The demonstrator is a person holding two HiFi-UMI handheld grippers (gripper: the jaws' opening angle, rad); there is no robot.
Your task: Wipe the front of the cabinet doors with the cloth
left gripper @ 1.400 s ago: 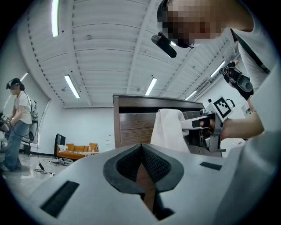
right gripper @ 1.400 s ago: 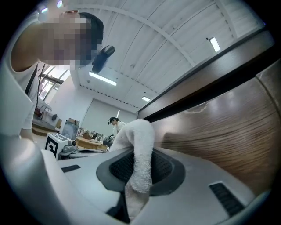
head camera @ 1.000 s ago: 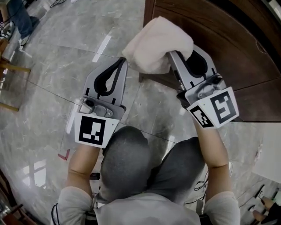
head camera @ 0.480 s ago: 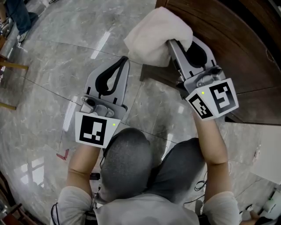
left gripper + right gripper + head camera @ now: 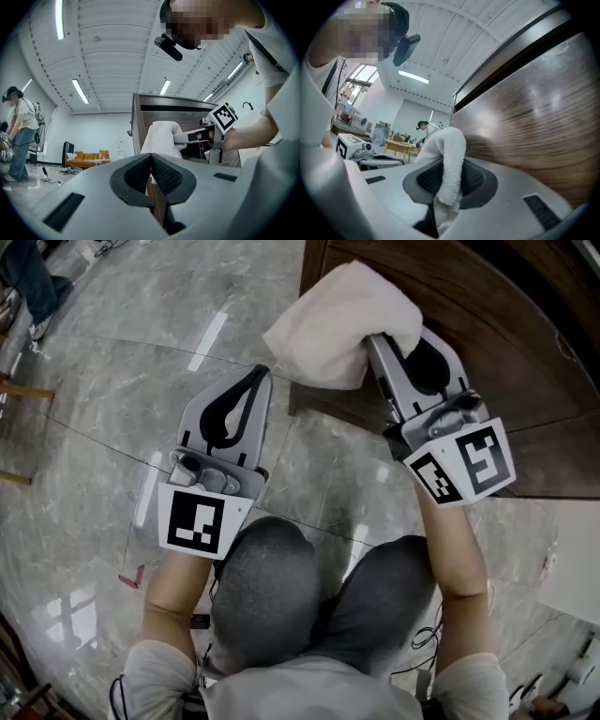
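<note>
Where the cloth sits: cloth (image 5: 337,324) bunched at the left edge of the cabinet door (image 5: 487,343), seemingly against the wood; contact itself not clear.
Right gripper (image 5: 392,345): clenched on a fold of the cloth; most of it bulges past the jaws.
Left gripper (image 5: 259,373): jaws pressed together, nothing between them; held over the floor (image 5: 112,390), apart from the cabinet.
Step (judged): wipe stroke near the door's edge.
Risk 1: stroke runs past the edge, cloth drops off the wood, strip missed.
Risk 2: drag on the wood could tug the fold out of the jaws.
Risk 3: angle too steep, bare gripper scrapes the door.
</note>
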